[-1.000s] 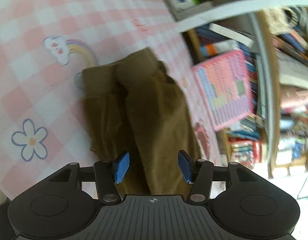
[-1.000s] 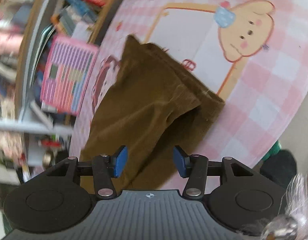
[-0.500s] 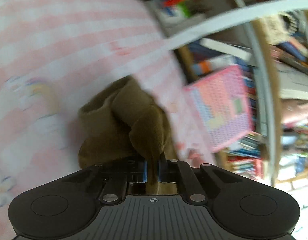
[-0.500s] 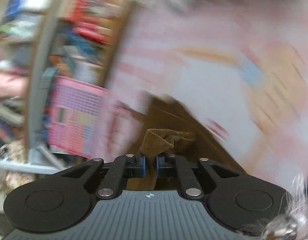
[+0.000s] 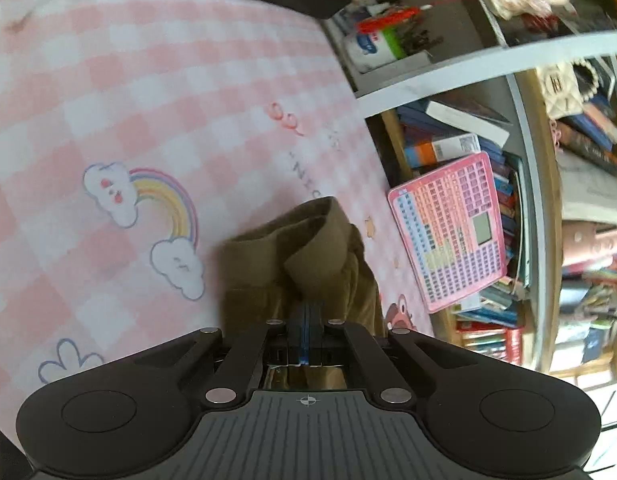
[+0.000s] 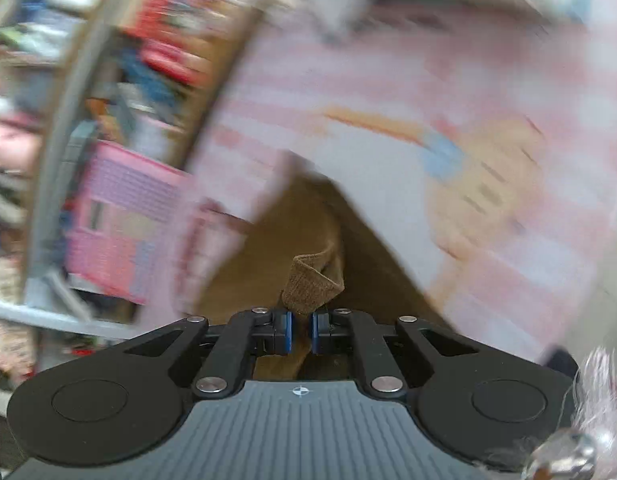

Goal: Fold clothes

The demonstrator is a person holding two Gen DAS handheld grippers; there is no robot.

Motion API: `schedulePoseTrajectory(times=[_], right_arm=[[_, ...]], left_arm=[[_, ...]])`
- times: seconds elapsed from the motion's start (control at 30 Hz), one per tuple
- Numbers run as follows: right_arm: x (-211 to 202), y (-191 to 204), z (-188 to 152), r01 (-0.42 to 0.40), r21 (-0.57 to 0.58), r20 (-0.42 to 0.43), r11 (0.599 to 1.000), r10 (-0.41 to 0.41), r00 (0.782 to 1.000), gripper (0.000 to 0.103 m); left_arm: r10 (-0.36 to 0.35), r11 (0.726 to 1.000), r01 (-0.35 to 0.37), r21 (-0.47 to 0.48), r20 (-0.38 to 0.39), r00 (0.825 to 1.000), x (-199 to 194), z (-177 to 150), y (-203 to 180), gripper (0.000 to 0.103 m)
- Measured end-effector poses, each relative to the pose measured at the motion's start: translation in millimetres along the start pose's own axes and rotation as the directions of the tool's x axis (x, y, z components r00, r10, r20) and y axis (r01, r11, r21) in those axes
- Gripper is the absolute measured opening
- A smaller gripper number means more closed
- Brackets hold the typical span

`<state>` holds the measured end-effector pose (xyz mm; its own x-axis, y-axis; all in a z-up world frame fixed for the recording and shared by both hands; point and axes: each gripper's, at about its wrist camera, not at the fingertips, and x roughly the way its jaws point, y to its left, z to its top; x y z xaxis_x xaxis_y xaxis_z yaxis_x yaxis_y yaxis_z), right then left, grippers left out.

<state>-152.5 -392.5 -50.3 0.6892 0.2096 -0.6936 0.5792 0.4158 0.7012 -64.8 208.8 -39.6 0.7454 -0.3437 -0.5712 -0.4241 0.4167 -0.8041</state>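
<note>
This looks like a lived-in home, probably a child's room or family study. The work surface is covered by a pink-and-white checked cloth printed with a rainbow, clouds and flowers (image 5: 156,92). Just beside it stands a wooden bookshelf crammed with books (image 5: 460,136), and a pink plastic children's learning tablet with rows of coloured buttons (image 5: 452,232) leans against it. A white quilted handbag (image 5: 560,88) sits higher among the clutter.

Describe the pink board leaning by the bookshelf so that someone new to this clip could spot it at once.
Start at the pink checked tablecloth and go past its edge to the bookshelf. Propped against the books there stands the pink board, a flat panel covered in a grid of small coloured cells with one greenish rectangle; nothing else nearby is gridded.
</note>
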Motion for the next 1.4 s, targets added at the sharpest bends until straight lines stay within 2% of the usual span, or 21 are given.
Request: schedulePoseTrajectory(times=[0.07,0.1,0.13,0.17,0.27,0.47,0.53,0.63,0.7,0.9,0.97,1.0,1.03,1.13,1.2,1.23,1.3,1.37,1.4], right_arm=[[5,-9,-6,0.017,0.025,-0.011,1.000,-0.017,1.000,0.009],[5,-9,-8,0.016,0.023,-0.011,1.000,-0.016,1.000,0.009],[5,-9,-9,0.015,0.020,-0.011,1.000,-0.014,1.000,0.010],[5,-7,-11,0.012,0.014,-0.011,1.000,-0.012,1.000,0.011],[3,1,-10,-0.004,-0.011,-0.001,1.000,0.004,1.000,0.013],[-3,2,-7,-0.010,-0.008,0.000,1.000,0.010,1.000,0.013],[-4,1,-7,-0.010,-0.007,-0.003,1.000,0.010,1.000,0.013],[-6,3,-5,-0.016,-0.012,-0.005,1.000,0.016,1.000,0.013],[-5,3,-3,-0.017,-0.013,-0.008,1.000,0.016,1.000,0.013],[-2,2,-2,-0.009,-0.011,-0.024,1.000,0.009,1.000,0.014],[1,2,-2,0.004,-0.015,-0.033,1.000,-0.004,0.999,0.014],[2,3,-1,0.008,-0.021,-0.037,1.000,-0.009,0.999,0.011],[3,7,2,0.008,-0.033,-0.037,0.999,-0.009,0.999,0.009],[5,30,17,-0.014,-0.101,-0.018,0.995,0.012,1.000,0.007],[-5,62,33,-0.070,-0.175,0.038,0.982,0.078,0.996,0.006],[-16,79,39,-0.114,-0.211,0.071,0.971,0.131,0.989,0.006],[-47,105,44,-0.226,-0.273,0.132,0.935,0.269,0.954,0.006],[-74,109,40,-0.273,-0.303,0.160,0.913,0.332,0.930,0.006],[-82,104,35,-0.265,-0.303,0.162,0.915,0.324,0.932,0.006]], left_arm=[[-0.004,1.000,0.004,0.007,0.006,1.000,4,2,-3,0.019],[-0.006,1.000,0.006,0.011,0.008,1.000,6,3,-5,0.038],[-0.015,1.000,0.015,0.022,0.003,1.000,9,3,-9,0.047],[-0.022,0.999,0.022,0.038,-0.008,1.000,13,1,-14,0.050],[-0.003,0.998,0.006,0.066,-0.056,0.998,29,-6,-23,0.053],[0.048,0.998,-0.043,0.049,-0.123,0.991,56,-23,-27,0.053],[0.037,0.998,-0.032,0.048,-0.116,0.993,58,-28,-32,0.051],[-0.095,0.990,0.103,0.095,-0.089,0.992,46,-30,-54,0.052],[-0.087,0.992,0.095,0.086,-0.091,0.992,50,-30,-52,0.054],[-0.041,0.998,0.046,0.046,-0.101,0.994,68,-33,-41,0.051],[-0.026,0.999,0.030,0.033,-0.105,0.994,74,-33,-37,0.026],[-0.018,0.999,0.021,0.027,-0.107,0.994,76,-34,-35,0.002],[-0.008,0.999,0.011,0.033,-0.105,0.994,79,-32,-38,0.002],[-0.044,0.992,0.054,0.111,-0.096,0.994,84,-24,-66,0.001],[-0.132,0.979,0.142,0.146,-0.082,0.988,78,-16,-94,0.001],[-0.185,0.967,0.196,0.162,-0.081,0.979,69,-13,-105,0.001],[-0.293,0.933,0.304,0.195,-0.084,0.952,49,-6,-127,0.001],[-0.318,0.912,0.329,0.246,-0.085,0.944,30,-3,-130,0.001],[-0.287,0.922,0.301,0.243,-0.090,0.954,28,-2,-118,0.002]])
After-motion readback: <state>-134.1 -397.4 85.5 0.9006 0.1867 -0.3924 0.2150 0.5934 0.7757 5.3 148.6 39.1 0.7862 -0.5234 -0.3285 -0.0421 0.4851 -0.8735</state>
